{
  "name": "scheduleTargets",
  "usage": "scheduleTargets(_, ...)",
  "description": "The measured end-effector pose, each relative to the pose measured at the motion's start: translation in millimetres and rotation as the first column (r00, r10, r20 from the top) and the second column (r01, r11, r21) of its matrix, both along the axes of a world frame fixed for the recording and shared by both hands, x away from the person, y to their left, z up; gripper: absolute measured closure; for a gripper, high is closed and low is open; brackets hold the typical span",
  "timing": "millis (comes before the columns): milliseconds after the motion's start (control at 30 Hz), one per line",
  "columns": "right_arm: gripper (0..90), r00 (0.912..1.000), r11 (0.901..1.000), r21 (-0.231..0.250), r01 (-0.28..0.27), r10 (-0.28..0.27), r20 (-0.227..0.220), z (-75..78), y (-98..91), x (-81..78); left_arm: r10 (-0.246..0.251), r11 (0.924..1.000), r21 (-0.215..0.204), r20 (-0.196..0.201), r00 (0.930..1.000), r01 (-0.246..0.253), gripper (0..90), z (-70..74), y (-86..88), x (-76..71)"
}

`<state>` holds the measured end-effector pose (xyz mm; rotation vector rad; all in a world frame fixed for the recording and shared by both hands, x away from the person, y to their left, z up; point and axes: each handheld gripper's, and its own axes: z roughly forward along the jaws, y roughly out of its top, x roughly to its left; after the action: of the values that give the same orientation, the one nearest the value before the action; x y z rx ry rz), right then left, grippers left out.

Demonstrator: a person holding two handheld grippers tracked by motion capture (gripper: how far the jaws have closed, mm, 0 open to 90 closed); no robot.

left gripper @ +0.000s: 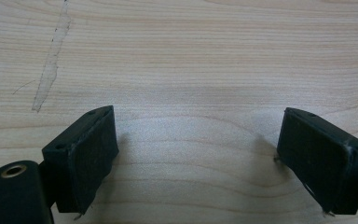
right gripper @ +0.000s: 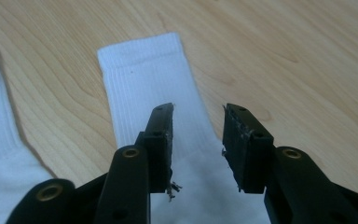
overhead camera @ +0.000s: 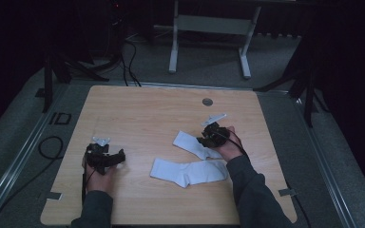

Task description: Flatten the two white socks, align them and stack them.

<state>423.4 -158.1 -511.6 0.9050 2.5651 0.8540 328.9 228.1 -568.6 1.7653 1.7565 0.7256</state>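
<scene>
A person is sitting at the light wooden table (overhead camera: pixel 138 109) with a black two-jaw gripper in each hand, and two white socks are lying flat in front of them, right of the table's middle. The right gripper (overhead camera: pixel 204 138) is hanging low over the upper sock (overhead camera: pixel 192 145), which is running slantwise from its ribbed cuff toward the person's right hand (overhead camera: pixel 228 145). From that gripper's own camera the jaws are standing partly apart with a clear gap between them, and the sock (right gripper: pixel 154 88) is stretching away beneath and beyond them, its cuff end at the far side — the pads are not pinching any cloth, though whether their tips are brushing the fabric is hard to tell. The lower sock (overhead camera: pixel 187 171) is lying closer to the person, lengthwise across the table, its right end touching or slightly overlapping the foot of the upper one near the right sleeve (overhead camera: pixel 252 190); its edge is also showing at the left of the right gripper view (right gripper: pixel 0 135). Well apart on the left side, the left gripper (overhead camera: pixel 116 156) is resting near the bare table — its jaws are spread wide, with nothing but wood grain (left gripper: pixel 191 70) between them. A small round metal disc (overhead camera: pixel 207 101) is sitting in the tabletop near the far edge.
</scene>
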Motion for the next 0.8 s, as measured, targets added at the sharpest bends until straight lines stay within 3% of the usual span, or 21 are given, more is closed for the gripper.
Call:
scheduleTargets(200, 60.6, 0.9989, 0.9995, -0.007, -0.032, 0.032, -0.034, -12.3, 14.4, 4.7, 0.0, 1.0, 0.001, 0.0, 1.0, 0.0, 12.0, 0.0, 0.0, 0.0)
scheduleTargets(533, 53.9, 0.9928, 0.9933, -0.081, -0.082, 0.074, -0.094, -27.4, 35.3, 15.0, 0.0, 1.0, 0.0, 0.0, 1.0, 0.0, 12.0, 0.0, 0.0, 0.0)
scheduleTargets(600, 54.1, 0.9908, 0.9966, -0.046, -0.069, 0.063, -0.119, -29.4, 34.1, 17.9, 0.0, 1.0, 0.001, 0.0, 1.0, 0.0, 12.0, 0.0, 0.0, 0.0)
scheduleTargets(667, 56.8, 0.9904, 0.9967, -0.047, -0.067, 0.06, -0.124, -29.2, 34.3, 18.4, 0.0, 1.0, 0.0, 0.0, 1.0, 0.0, 12.0, 0.0, 0.0, 0.0)
scheduleTargets(800, 75.1, 0.9895, 0.9941, -0.064, -0.087, 0.079, -0.121, -27.7, 35.8, 16.8, -0.001, 1.0, 0.002, -0.001, 1.0, 0.001, 12.0, 0.0, 0.0, -0.1)
